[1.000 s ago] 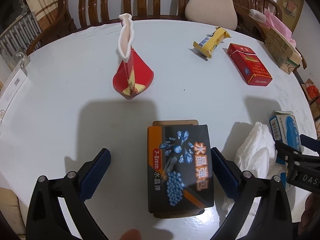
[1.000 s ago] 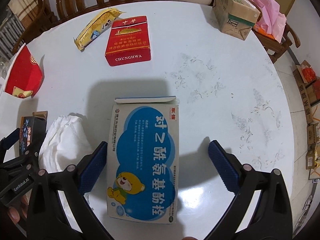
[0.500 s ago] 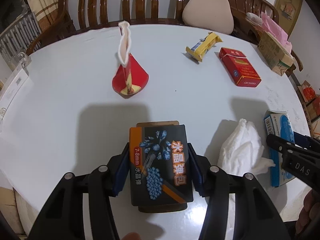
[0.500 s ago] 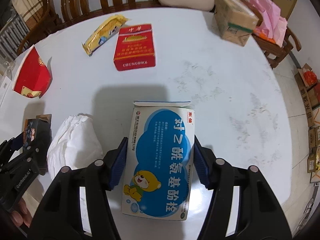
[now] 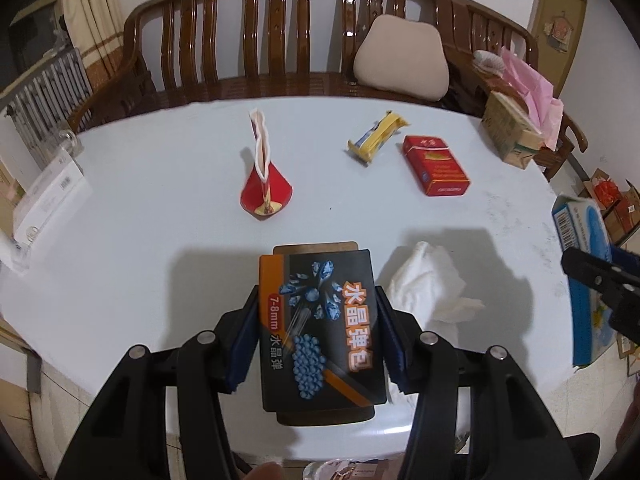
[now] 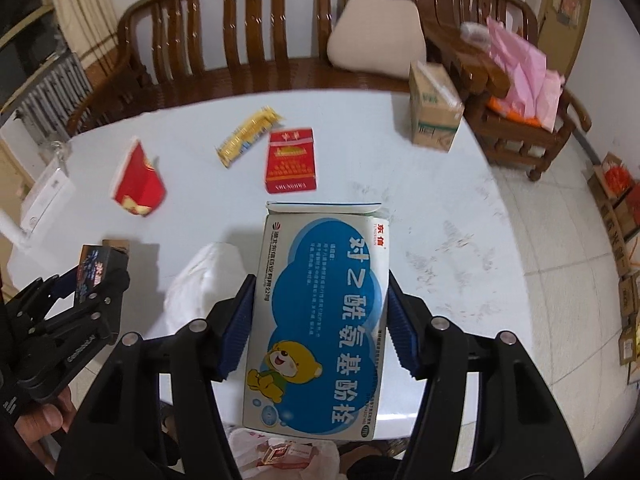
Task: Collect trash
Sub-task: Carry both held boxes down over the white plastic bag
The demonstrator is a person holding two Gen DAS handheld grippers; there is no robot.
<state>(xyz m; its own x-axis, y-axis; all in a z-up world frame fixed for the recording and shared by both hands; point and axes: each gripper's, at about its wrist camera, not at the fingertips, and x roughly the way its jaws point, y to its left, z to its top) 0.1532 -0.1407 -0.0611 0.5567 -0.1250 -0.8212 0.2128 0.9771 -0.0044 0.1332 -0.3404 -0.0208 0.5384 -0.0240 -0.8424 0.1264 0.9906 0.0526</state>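
Observation:
My left gripper point(image 5: 318, 336) is shut on a black and orange box point(image 5: 320, 320) and holds it lifted above the near edge of the white table point(image 5: 160, 220). My right gripper point(image 6: 320, 320) is shut on a blue and white medicine box point(image 6: 320, 320), also lifted. A crumpled white tissue point(image 5: 432, 284) lies between them on the table; it also shows in the right wrist view point(image 6: 204, 276). Farther back lie a red paper cup point(image 5: 266, 184), a yellow snack wrapper point(image 5: 376, 138) and a red cigarette pack point(image 5: 436, 164).
A cardboard carton point(image 6: 434, 108) stands at the table's far right edge. A wooden bench point(image 5: 280, 40) with a beige cushion point(image 5: 402, 60) runs behind the table. A plastic bag with a small box point(image 6: 286, 454) lies below the table's near edge. A white box point(image 5: 48, 192) sits at the left.
Both grippers closed from open onto their boxes, then lifted them off the table and drew back toward the near edge.

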